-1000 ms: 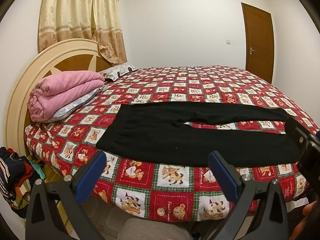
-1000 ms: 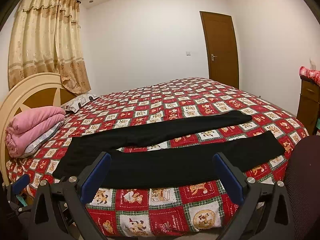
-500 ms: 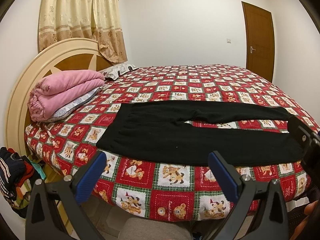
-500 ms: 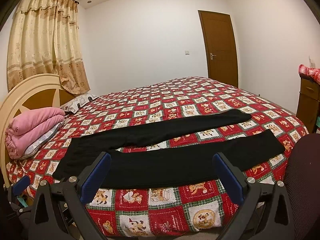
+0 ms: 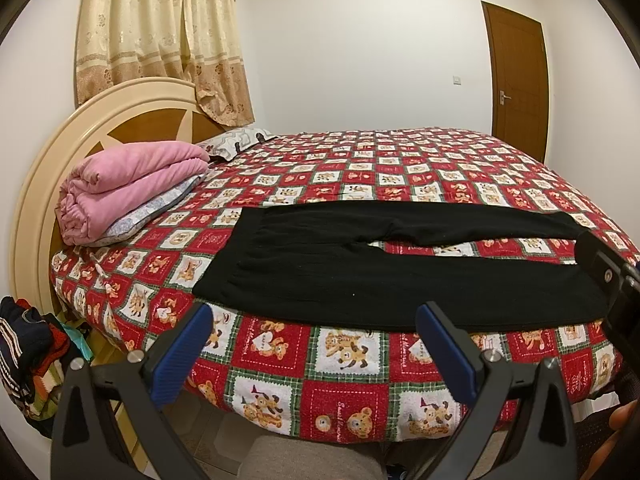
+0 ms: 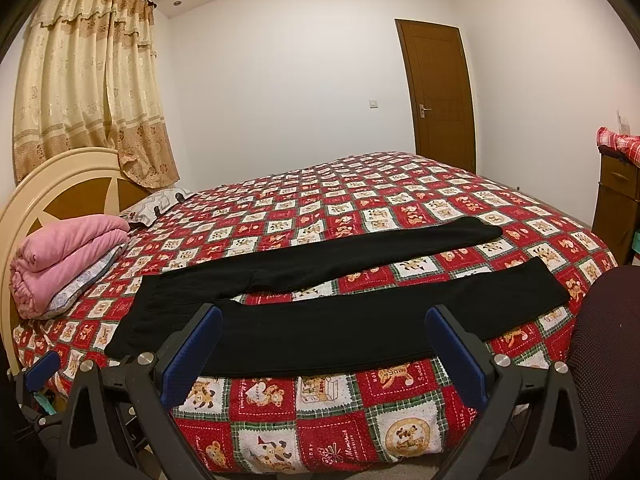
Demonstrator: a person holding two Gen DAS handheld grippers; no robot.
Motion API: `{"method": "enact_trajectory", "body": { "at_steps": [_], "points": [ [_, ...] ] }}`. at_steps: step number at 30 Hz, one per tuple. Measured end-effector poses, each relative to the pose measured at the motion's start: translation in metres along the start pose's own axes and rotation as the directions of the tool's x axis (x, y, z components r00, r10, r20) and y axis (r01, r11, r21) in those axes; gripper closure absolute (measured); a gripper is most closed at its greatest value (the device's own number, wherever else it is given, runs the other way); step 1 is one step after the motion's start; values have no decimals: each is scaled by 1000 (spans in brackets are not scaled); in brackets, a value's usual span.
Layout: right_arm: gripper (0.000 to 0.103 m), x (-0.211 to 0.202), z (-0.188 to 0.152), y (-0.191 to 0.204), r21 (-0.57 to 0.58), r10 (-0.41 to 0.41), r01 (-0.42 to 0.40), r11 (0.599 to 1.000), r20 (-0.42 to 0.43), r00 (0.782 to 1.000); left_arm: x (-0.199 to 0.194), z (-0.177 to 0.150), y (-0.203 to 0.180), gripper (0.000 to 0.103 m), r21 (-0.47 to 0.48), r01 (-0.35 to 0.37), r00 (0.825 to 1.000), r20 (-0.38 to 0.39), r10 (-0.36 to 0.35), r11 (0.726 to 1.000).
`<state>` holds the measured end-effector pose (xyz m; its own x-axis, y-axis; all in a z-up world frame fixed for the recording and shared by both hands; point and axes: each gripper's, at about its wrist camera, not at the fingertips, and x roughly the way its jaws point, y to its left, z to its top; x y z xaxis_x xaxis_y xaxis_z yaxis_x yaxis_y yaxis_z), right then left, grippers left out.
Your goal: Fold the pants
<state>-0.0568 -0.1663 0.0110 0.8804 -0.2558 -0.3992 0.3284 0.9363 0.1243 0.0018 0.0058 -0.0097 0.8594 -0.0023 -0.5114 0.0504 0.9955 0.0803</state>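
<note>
Black pants lie flat on the red checked bedspread, waist to the left, both legs stretched to the right and spread apart. They also show in the right wrist view. My left gripper is open and empty, in front of the bed's near edge, below the waist end. My right gripper is open and empty, in front of the near leg. The right gripper's body shows at the right edge of the left wrist view.
A folded pink blanket lies by the cream headboard. A pillow sits behind it. Clothes are piled on the floor at left. A dark chair back and a wooden cabinet stand at right.
Both grippers have shifted slightly; the views have barely changed. The pants have not moved.
</note>
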Motion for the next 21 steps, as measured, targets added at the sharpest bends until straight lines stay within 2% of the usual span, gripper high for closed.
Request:
{"method": "enact_trajectory", "body": {
  "at_steps": [21],
  "points": [
    [1, 2, -4, -3, 2, -3, 3, 1000, -10, 1000, 1, -2, -1, 0, 2, -1, 1000, -5, 1, 1000]
  ]
}}
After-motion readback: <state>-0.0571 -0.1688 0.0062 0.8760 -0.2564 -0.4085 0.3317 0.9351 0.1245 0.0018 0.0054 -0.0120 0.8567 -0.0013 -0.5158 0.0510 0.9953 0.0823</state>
